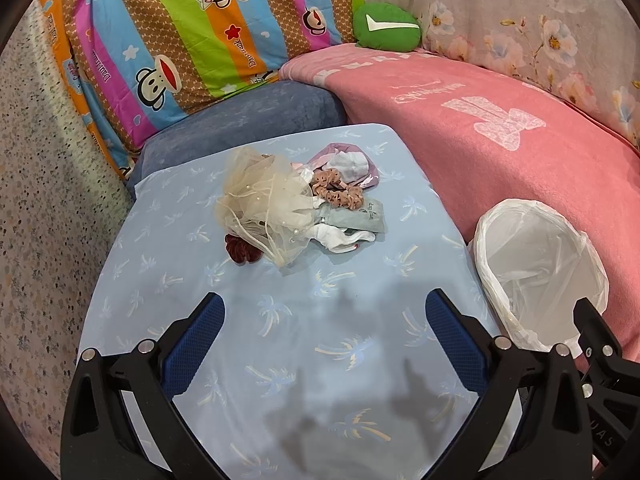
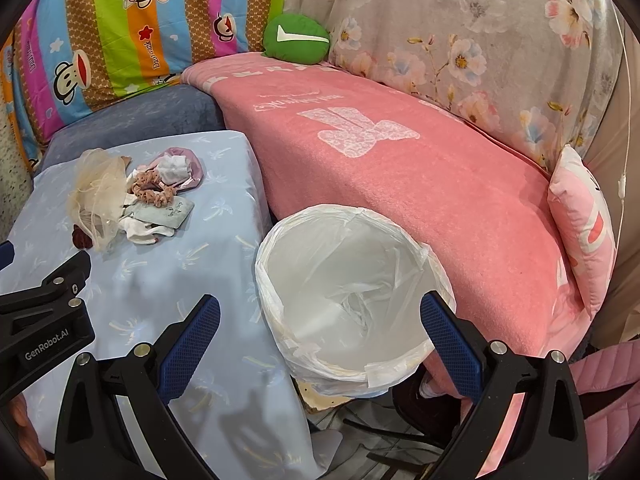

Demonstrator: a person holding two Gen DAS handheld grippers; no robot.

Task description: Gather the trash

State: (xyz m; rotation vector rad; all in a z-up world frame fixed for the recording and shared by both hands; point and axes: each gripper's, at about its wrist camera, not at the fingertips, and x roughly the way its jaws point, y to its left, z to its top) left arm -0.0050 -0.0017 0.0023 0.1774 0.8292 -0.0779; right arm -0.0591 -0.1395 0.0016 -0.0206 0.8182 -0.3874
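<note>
A pile of small items lies on the light blue palm-print surface (image 1: 320, 340): a cream tulle piece (image 1: 264, 204), a brown spotted scrunchie (image 1: 338, 192), a dark red scrunchie (image 1: 242, 251), white socks (image 1: 344, 238) and a lilac cloth (image 1: 346, 164). The pile also shows in the right wrist view (image 2: 132, 196). A bin lined with a white plastic bag (image 1: 536, 268) (image 2: 344, 300) stands right of the surface and looks empty. My left gripper (image 1: 325, 328) is open and empty, short of the pile. My right gripper (image 2: 320, 332) is open and empty, above the bin's near rim.
A pink blanket (image 2: 400, 168) covers the sofa behind the bin. A green cushion (image 1: 386, 26), a striped cartoon quilt (image 1: 180, 40) and a floral cover (image 2: 480, 60) stand at the back. A blue cushion (image 1: 248, 120) lies behind the surface. A pink pillow (image 2: 584, 232) is at right.
</note>
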